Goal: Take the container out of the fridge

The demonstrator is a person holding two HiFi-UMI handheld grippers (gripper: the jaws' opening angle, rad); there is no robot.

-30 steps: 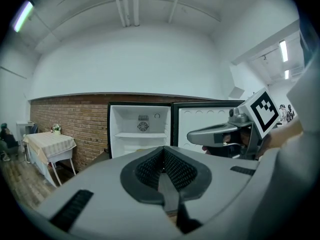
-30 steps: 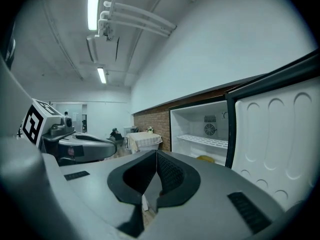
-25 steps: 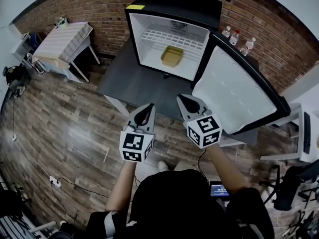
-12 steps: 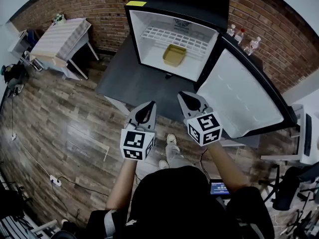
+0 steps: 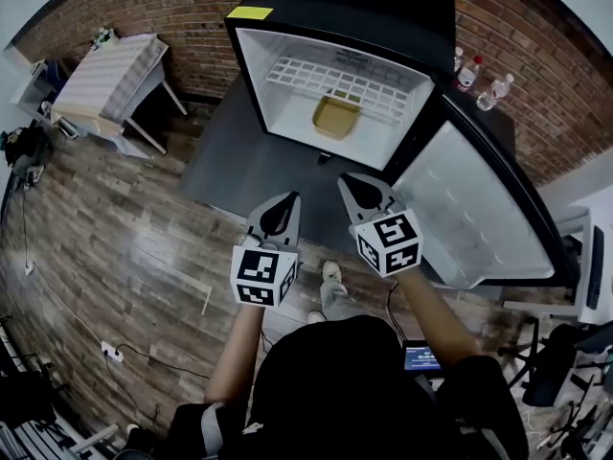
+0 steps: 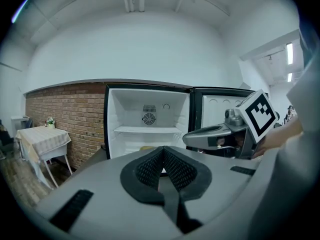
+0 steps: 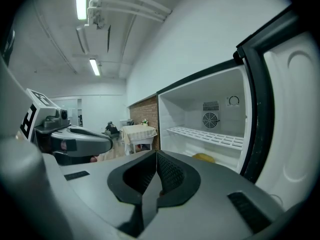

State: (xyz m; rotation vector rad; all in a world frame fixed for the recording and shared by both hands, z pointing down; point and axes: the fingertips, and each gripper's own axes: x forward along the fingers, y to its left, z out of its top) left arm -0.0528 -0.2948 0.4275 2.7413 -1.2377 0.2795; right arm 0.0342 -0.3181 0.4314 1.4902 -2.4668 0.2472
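A small black fridge (image 5: 364, 8) stands open on a dark table (image 5: 239, 161), its white door (image 5: 479, 209) swung out to the right. A yellow container (image 5: 336, 118) rests on the fridge floor under the white wire shelf (image 5: 340, 77); it also shows in the right gripper view (image 7: 204, 157). My left gripper (image 5: 278, 214) and right gripper (image 5: 359, 192) hover side by side in front of the fridge, well short of the container. Both are shut with nothing between the jaws (image 6: 162, 156) (image 7: 156, 166).
Several water bottles (image 5: 479, 80) stand behind the fridge at the right. A small table with a striped cloth (image 5: 105, 80) sits at the left by the brick wall. Wooden floor lies below, with a cable and a socket strip (image 5: 113, 355). The person's foot (image 5: 330, 281) is under the grippers.
The view has moved closer to the fridge, which now looks larger and nearer. Both grippers keep their spacing and stay shut.
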